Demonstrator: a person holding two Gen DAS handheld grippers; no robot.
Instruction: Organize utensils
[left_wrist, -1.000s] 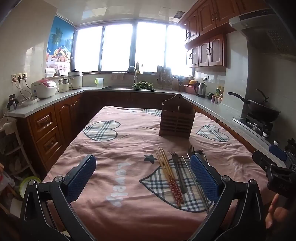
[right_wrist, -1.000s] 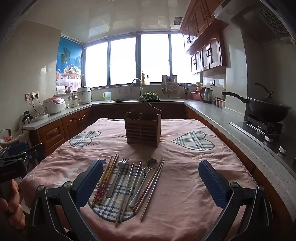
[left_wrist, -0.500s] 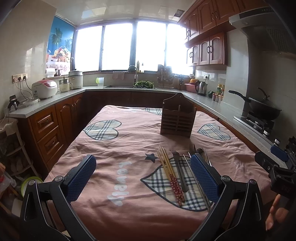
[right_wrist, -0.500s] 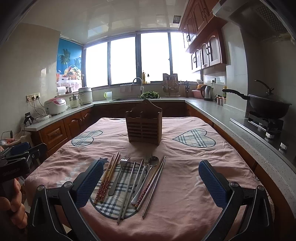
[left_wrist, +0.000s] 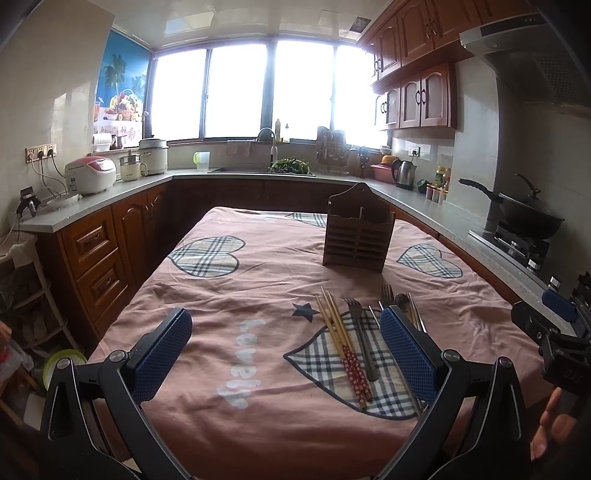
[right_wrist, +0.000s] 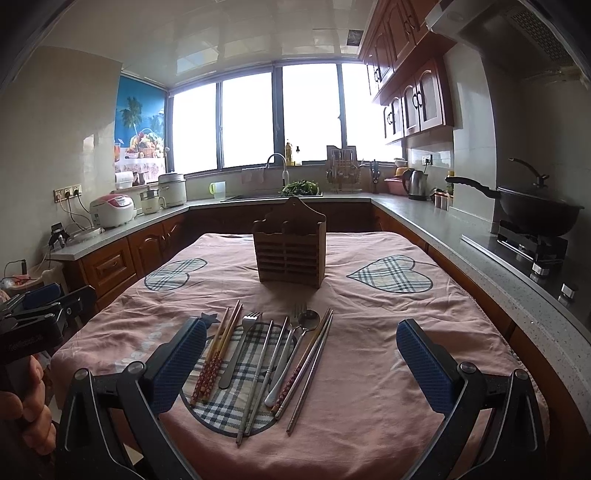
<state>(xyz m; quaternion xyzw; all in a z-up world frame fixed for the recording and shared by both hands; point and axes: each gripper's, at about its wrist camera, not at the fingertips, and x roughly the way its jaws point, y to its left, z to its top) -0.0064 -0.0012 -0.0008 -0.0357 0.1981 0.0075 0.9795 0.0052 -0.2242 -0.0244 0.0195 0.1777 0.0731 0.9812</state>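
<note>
A brown wooden utensil holder (right_wrist: 289, 251) stands upright mid-table; it also shows in the left wrist view (left_wrist: 356, 232). Utensils lie side by side on a plaid heart patch: red-handled wooden chopsticks (right_wrist: 216, 352), a fork (right_wrist: 240, 345), steel chopsticks (right_wrist: 262, 373), a spoon (right_wrist: 295, 350) and more chopsticks (right_wrist: 310, 362). In the left wrist view the wooden chopsticks (left_wrist: 341, 343) and fork (left_wrist: 362, 336) lie just left of the right finger. My left gripper (left_wrist: 286, 350) is open and empty above the near table. My right gripper (right_wrist: 301, 365) is open and empty, its jaws straddling the utensils from above.
The table wears a pink cloth (right_wrist: 388, 332) with plaid hearts. Counters (right_wrist: 480, 251) wrap the room, with a wok on a stove (right_wrist: 535, 218) at right and rice cookers (right_wrist: 110, 210) at left. The left gripper's body (right_wrist: 37, 325) shows at the left edge.
Both grippers have moved slightly up and back, so the table sits a little lower in view. Both stay open and empty. The utensils have not moved.
</note>
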